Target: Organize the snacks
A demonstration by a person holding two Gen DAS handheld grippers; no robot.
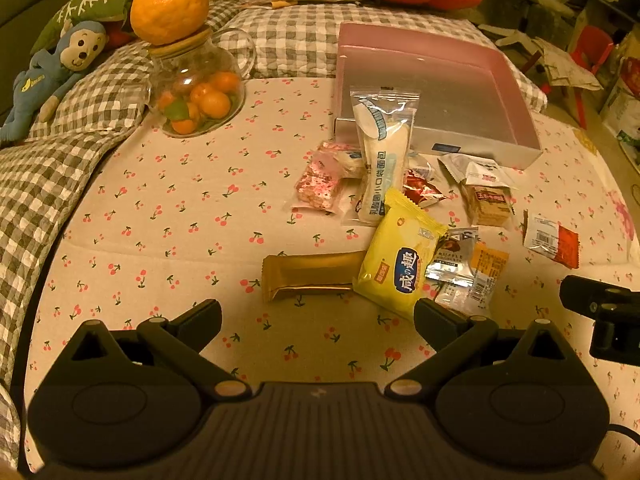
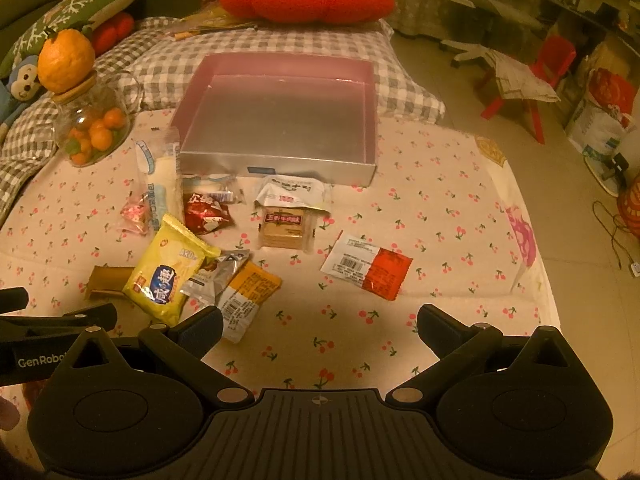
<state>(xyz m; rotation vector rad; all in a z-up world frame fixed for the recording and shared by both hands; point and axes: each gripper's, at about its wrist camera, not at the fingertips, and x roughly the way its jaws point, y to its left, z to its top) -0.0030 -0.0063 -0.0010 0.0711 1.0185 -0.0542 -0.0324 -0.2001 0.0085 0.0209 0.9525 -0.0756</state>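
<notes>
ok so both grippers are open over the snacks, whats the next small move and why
Probably bring the right gripper forward and down onto the red and white packet, jaws astride it. That packet lies alone on the cherry-print cloth, apart from the pile, nearest that gripper. The pink box beyond holds no snacks yet, and the left gripper is open too.

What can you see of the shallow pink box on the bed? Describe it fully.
The pink box is a shallow square tray, open-topped, with pink inner walls and silvery outer sides, probably card. It looks empty. It sits flat on the cherry-print sheet, its far edge against the checked pillow. A long clear-wrapped bread snack leans on its near left corner.
</notes>
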